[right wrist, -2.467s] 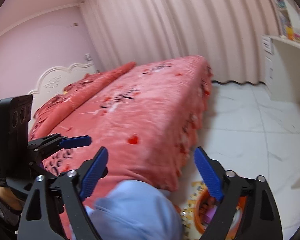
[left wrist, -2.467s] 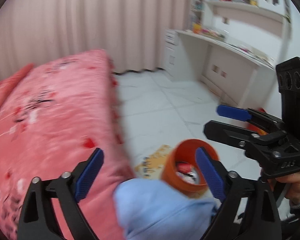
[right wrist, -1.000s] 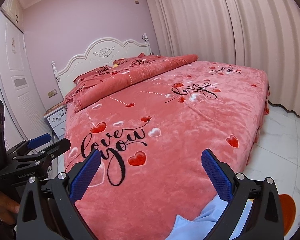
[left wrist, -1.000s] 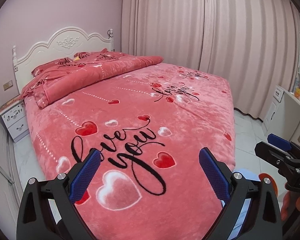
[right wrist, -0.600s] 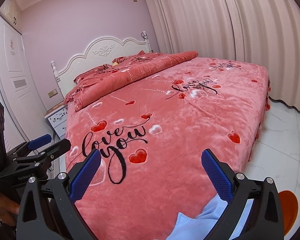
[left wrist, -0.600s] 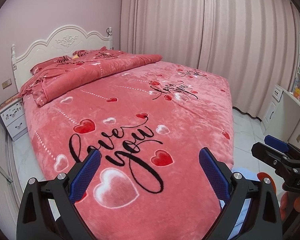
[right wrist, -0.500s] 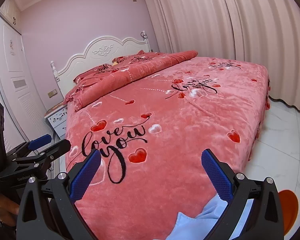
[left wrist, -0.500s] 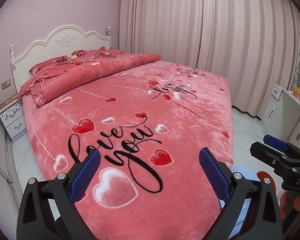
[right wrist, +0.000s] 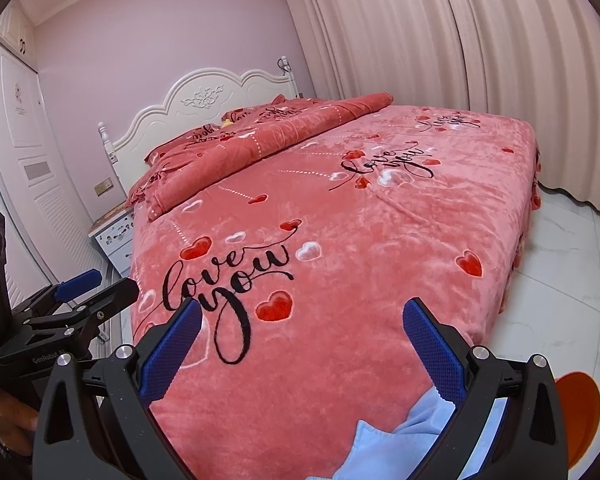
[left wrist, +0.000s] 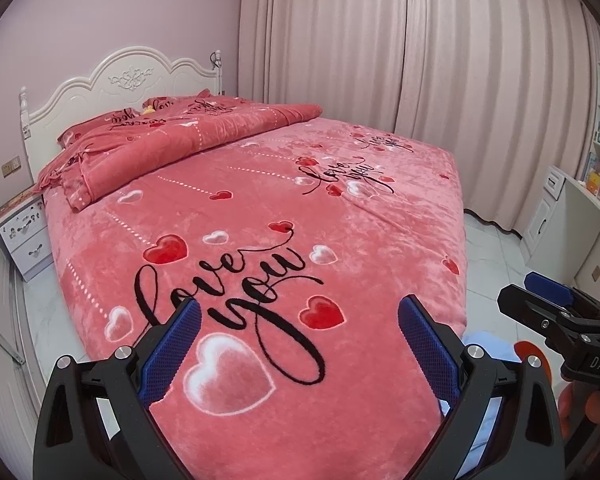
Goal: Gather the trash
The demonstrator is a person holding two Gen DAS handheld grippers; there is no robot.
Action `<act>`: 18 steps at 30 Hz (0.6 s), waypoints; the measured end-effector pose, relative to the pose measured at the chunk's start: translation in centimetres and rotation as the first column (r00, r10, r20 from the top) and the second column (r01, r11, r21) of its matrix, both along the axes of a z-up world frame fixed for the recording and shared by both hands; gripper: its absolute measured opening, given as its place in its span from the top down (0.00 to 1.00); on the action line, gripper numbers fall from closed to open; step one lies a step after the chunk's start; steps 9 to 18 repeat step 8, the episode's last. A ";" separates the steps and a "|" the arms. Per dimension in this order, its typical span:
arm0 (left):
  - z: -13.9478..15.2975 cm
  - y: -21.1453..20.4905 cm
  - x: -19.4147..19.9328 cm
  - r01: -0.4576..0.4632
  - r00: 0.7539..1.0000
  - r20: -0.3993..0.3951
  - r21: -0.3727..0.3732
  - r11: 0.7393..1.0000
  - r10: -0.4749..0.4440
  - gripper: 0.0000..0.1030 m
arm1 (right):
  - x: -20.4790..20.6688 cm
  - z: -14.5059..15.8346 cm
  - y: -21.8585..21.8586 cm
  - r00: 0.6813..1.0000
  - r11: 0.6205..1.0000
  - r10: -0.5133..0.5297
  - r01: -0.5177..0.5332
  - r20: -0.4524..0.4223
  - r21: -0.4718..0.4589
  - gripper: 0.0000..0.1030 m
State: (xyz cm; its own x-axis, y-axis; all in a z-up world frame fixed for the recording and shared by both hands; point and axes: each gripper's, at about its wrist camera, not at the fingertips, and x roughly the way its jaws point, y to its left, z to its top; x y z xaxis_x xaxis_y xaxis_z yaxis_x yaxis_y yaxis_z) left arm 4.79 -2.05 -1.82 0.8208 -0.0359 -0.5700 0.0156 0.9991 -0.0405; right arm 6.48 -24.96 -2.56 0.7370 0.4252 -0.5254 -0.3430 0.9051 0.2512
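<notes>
One bed, two grippers, one bin.
One pink heart-print bed [left wrist: 260, 208], one white nightstand [left wrist: 22, 236], one orange bin [right wrist: 578, 408], one light-blue cloth [right wrist: 396, 436], and two blue-padded grippers: left gripper [left wrist: 300, 344], right gripper [right wrist: 302, 344].

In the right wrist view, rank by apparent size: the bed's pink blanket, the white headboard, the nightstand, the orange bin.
1. pink blanket, fills most of the frame.
2. white headboard.
3. nightstand and orange bin: look alike; both partly hidden, and the bin is nearer the camera, so unranked.
</notes>
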 end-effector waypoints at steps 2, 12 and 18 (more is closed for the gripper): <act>-0.1 0.1 0.1 -0.001 1.000 0.000 -0.002 1.000 0.001 0.06 | 0.0 0.0 0.0 1.000 1.000 0.001 -0.001 -0.001 0.000 0.04; -0.3 0.3 0.3 0.003 1.000 -0.015 -0.005 1.000 -0.003 0.06 | 0.2 -0.1 -0.2 1.000 1.000 0.000 0.000 -0.018 0.007 0.04; -0.3 0.3 0.3 0.003 1.000 -0.015 -0.005 1.000 -0.003 0.06 | 0.2 -0.1 -0.2 1.000 1.000 0.000 0.000 -0.018 0.007 0.04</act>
